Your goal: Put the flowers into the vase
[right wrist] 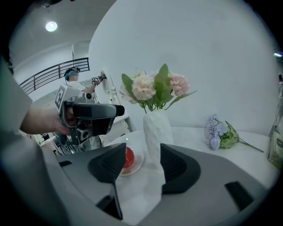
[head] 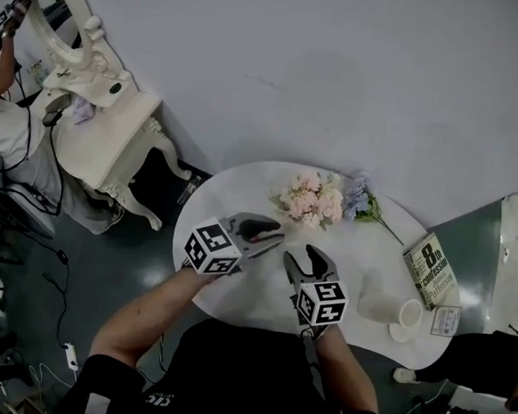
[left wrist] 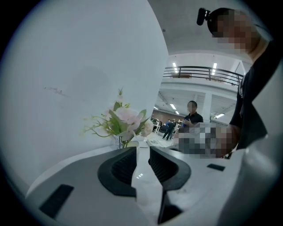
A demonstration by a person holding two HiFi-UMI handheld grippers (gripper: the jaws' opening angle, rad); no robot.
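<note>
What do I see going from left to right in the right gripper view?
Left gripper held in a hand → red round thing on a saucer → white vase holding pink and white flowers → purple flowers lying down.

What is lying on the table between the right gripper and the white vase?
Nothing. Only bare tabletop separates the right gripper from the vase, which the right gripper view shows most plainly.
</note>
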